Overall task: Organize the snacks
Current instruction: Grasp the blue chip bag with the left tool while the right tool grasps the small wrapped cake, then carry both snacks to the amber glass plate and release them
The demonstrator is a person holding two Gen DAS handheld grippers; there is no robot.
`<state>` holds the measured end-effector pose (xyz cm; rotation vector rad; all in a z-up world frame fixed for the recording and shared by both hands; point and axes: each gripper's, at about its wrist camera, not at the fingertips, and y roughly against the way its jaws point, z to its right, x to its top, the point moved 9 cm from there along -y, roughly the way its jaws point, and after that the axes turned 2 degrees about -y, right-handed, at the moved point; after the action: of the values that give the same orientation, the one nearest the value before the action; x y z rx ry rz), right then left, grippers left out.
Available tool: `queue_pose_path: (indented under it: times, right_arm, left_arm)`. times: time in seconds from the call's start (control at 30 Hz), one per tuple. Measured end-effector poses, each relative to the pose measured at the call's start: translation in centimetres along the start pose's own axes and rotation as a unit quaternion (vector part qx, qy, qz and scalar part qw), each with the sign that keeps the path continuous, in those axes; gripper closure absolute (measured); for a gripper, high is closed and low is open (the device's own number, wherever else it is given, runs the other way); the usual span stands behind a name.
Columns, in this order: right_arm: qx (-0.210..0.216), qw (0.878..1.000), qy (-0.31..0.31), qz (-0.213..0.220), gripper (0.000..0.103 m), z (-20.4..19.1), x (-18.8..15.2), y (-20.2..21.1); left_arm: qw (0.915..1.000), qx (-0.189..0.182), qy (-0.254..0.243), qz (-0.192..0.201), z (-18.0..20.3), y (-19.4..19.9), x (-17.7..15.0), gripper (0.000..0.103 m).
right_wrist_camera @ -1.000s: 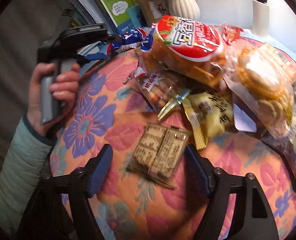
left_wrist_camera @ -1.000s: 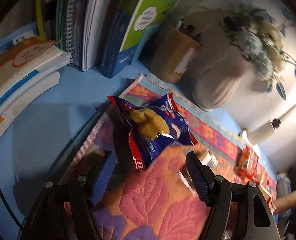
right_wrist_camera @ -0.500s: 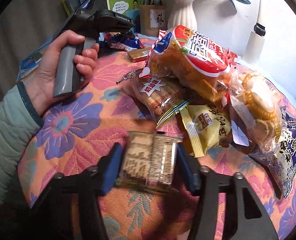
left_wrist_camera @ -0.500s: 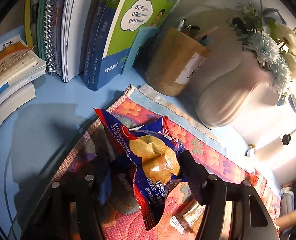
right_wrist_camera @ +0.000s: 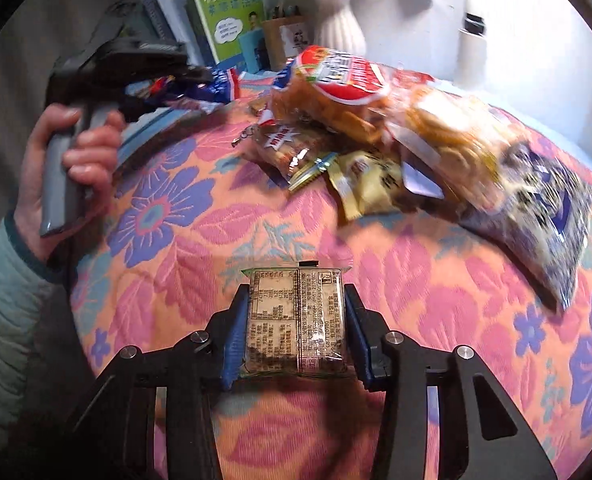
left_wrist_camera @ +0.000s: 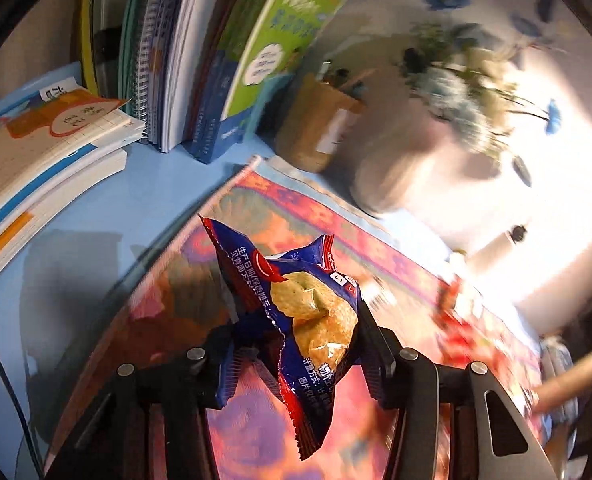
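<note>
A floral cloth [right_wrist_camera: 415,288] in orange, pink and purple covers the surface, with bare pale blue [left_wrist_camera: 144,200] showing at its far left edge. Upright books [left_wrist_camera: 216,60] line the far left, beside a brown pen holder [right_wrist_camera: 286,40] and a white ribbed vase [right_wrist_camera: 337,28]. Behind stands a white wall [right_wrist_camera: 535,20], brightly lit at the right.

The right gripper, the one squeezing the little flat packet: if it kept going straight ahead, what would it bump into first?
Probably the flowery pink and orange tablecloth, since the right gripper tilts downward while holding the flat brownish printed packet. The heap of snack bags lies farther ahead, slightly right. Depth is hard to judge here.
</note>
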<state>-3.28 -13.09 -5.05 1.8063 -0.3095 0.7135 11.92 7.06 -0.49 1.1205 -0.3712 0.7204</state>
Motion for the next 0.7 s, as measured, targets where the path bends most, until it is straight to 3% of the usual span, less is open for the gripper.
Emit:
queue_pose_path:
  times: [0.13,0.33,0.5,0.7]
  right_arm:
    - [-0.006,0.999,-0.037,0.009,0.061,2.1,-0.6,2.3]
    - [-0.027,0.996,-0.059,0.057,0.061,4.9,-0.9,7.5]
    - [-0.058,0.991,-0.074,0.09,0.061,7.7,-1.2,12.2]
    - [-0.069,0.981,-0.139,0.114,0.061,12.9,-2.1,16.8]
  left_arm:
    - [0.9993,-0.024,-0.027,0.002,2.9,3.0,-1.9,0.055]
    - [0.9955,-0.068,-0.067,0.001,8.8,5.9,-3.7,0.056]
    - [0.99,-0.105,-0.093,-0.012,14.3,7.2,-5.4,0.056]
    - [0.9796,-0.138,-0.142,-0.034,21.6,8.0,-8.5,0.056]
